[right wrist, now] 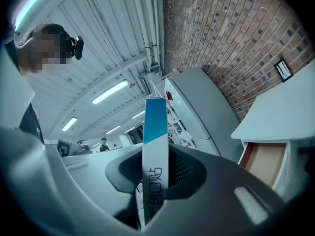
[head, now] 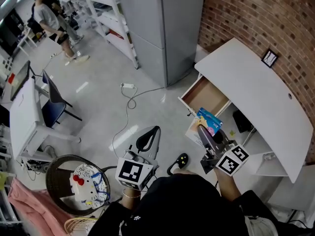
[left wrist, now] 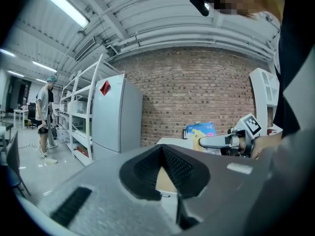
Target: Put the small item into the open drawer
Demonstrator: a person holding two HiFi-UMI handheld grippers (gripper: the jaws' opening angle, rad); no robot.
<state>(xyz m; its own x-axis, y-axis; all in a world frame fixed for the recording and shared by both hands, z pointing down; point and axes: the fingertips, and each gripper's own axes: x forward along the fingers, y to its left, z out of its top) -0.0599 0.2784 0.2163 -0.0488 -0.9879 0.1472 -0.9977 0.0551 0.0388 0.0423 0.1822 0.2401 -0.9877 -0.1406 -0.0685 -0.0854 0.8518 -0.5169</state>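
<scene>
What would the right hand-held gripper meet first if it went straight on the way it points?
Probably the grey refrigerator; the open drawer sits off to the right of its line, though depth is unclear.

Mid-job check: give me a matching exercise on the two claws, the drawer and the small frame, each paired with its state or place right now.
1. right claw
2. left claw
3. drawer
4. small frame

A. on the white desk by the brick wall
B. closed, nothing in it
C. clamped on the blue and white box
D. pulled open

Pairs: 1-C, 2-B, 3-D, 4-A
</scene>
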